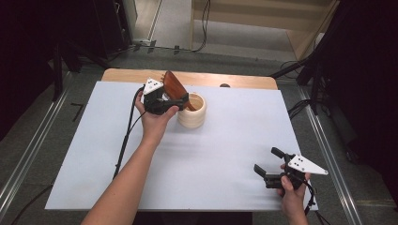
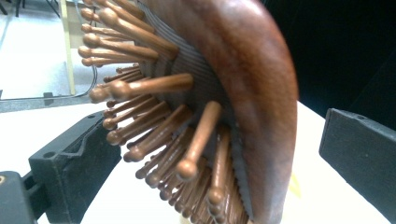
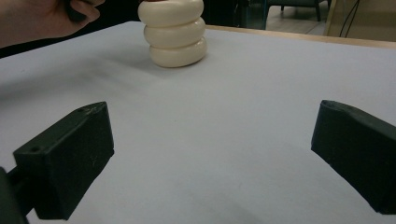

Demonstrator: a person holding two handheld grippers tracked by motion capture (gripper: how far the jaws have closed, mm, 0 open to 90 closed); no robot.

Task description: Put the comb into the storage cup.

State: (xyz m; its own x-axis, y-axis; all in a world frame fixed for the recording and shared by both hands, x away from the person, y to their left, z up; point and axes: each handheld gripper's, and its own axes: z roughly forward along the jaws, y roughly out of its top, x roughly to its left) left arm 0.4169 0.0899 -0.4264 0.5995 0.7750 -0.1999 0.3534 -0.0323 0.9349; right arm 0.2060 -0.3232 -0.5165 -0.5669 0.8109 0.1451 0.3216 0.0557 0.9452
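Note:
A brown wooden hairbrush (image 1: 174, 84) stands tilted in a cream ribbed cup (image 1: 192, 113), its head up and leaning to the left. My left gripper (image 1: 177, 100) is at the cup's left rim, open, with the brush head between its jaws. In the left gripper view the hairbrush (image 2: 261, 93) sits between the two black pads (image 2: 70, 158), bristles toward the left pad, and a gap shows on the right side. My right gripper (image 1: 266, 160) rests at the table's near right, open and holding nothing. From the right gripper (image 3: 210, 135) view the cup (image 3: 175, 35) stands far ahead.
A white sheet (image 1: 220, 154) covers the table, with a wooden strip (image 1: 244, 80) bare at the far edge. A small dark thing (image 1: 224, 85) lies on that strip. The left gripper's cable (image 1: 126, 133) trails down the table's left side.

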